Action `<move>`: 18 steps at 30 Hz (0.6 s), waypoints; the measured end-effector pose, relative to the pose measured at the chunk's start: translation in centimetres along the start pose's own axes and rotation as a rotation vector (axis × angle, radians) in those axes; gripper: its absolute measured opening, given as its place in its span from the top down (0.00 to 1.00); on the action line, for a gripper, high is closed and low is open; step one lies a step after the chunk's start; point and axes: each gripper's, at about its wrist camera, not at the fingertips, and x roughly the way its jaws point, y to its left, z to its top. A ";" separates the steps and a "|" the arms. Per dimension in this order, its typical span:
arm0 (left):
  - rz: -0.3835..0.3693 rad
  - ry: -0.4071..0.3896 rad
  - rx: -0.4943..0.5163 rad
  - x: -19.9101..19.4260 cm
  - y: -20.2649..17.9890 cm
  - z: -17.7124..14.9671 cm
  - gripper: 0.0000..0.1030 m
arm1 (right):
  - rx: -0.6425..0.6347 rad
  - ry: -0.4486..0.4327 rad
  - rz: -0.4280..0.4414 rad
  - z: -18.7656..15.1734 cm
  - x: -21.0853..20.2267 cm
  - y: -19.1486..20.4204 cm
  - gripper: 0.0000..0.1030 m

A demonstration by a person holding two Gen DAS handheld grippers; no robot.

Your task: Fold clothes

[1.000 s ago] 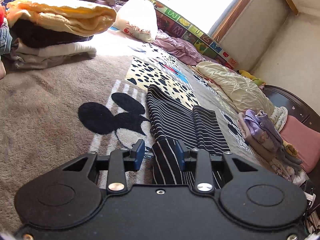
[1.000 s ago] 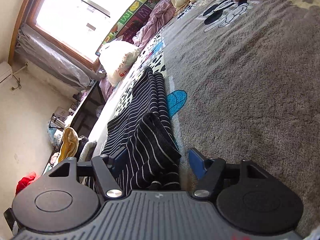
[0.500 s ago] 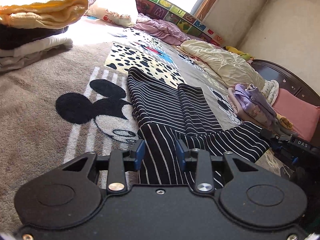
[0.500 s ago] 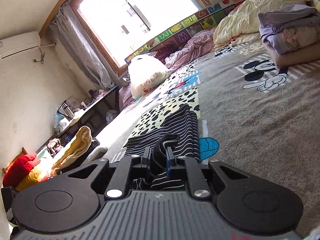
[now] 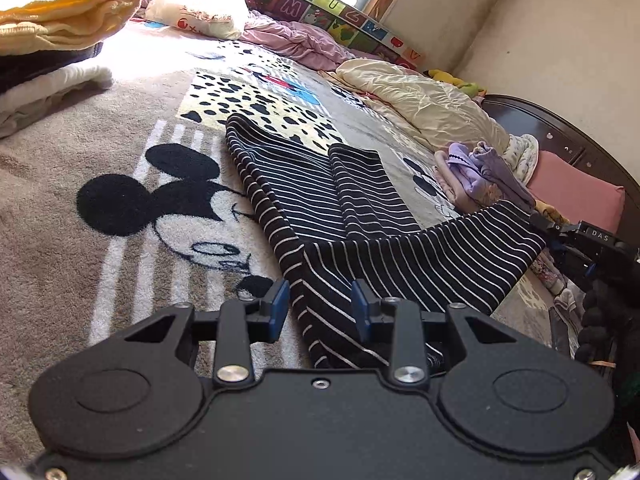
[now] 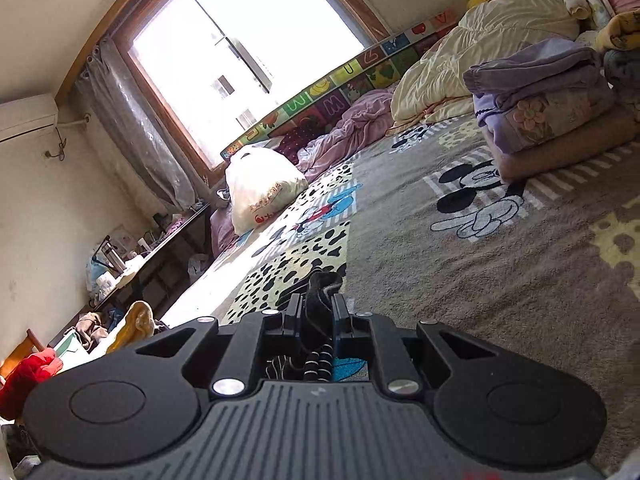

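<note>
A black garment with thin white stripes (image 5: 320, 196) lies on the cartoon-mouse blanket (image 5: 120, 208) in the left wrist view, its legs stretching away. One end (image 5: 460, 248) is lifted to the right, held by the other gripper at the frame's right edge. My left gripper (image 5: 318, 308) stands open, its blue pads on either side of the near fabric edge. In the right wrist view my right gripper (image 6: 316, 316) is shut on a bunched fold of the striped garment (image 6: 320, 286), raised above the blanket (image 6: 500, 280).
A folded stack topped by a yellow cloth (image 5: 60, 20) sits at far left. A purple folded pile (image 6: 536, 96) and cream quilt (image 6: 480, 40) lie to the right, a white bag (image 6: 260, 188) near the window. A dark headboard (image 5: 560, 132) bounds the bed.
My right gripper went from open around the fabric to shut on it, then lifted it. In the left view the garment's end rose to the right; the left gripper stayed open.
</note>
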 end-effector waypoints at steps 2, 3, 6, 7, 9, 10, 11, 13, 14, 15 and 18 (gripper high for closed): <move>-0.017 0.012 0.029 0.3 -0.6 -0.1 0.69 | -0.004 -0.001 0.000 -0.1 -0.2 -0.1 0.85; -0.027 0.019 0.050 0.4 -0.9 -0.2 0.69 | -0.010 0.003 0.000 -0.2 -0.2 -0.2 0.85; -0.031 0.078 0.160 1.3 -2.2 -1.1 0.69 | -0.034 0.017 -0.007 -0.7 -0.4 -0.2 0.85; -0.019 0.121 0.215 1.9 -2.7 -1.6 0.69 | -0.037 0.015 -0.012 -0.8 -0.5 -0.4 0.85; 0.003 0.184 0.315 2.8 -3.7 -2.5 0.69 | -0.019 0.002 -0.016 -0.9 -1.0 -0.8 0.85; 0.009 0.192 0.352 2.8 -4.0 -2.8 0.69 | -0.005 -0.002 -0.015 -1.0 -1.2 -1.2 0.85; 0.016 0.200 0.389 2.9 -4.4 -3.0 0.69 | 0.005 -0.005 -0.015 -1.0 -1.4 -1.4 0.85; 0.007 0.213 0.408 2.9 -4.4 -3.1 0.69 | 0.007 0.003 -0.019 -1.4 -1.7 -1.9 0.85; -0.001 0.220 0.410 2.8 -4.3 -3.0 0.69 | 0.007 0.008 -0.023 -1.6 -1.7 -2.2 0.85; -0.008 0.221 0.404 2.7 -4.1 -2.9 0.69 | 0.010 0.010 -0.026 -1.8 -1.8 -2.5 0.85; -0.030 0.212 0.366 2.1 -3.3 -2.3 0.69 | 0.040 0.009 -0.034 -2.3 -2.3 -3.6 0.85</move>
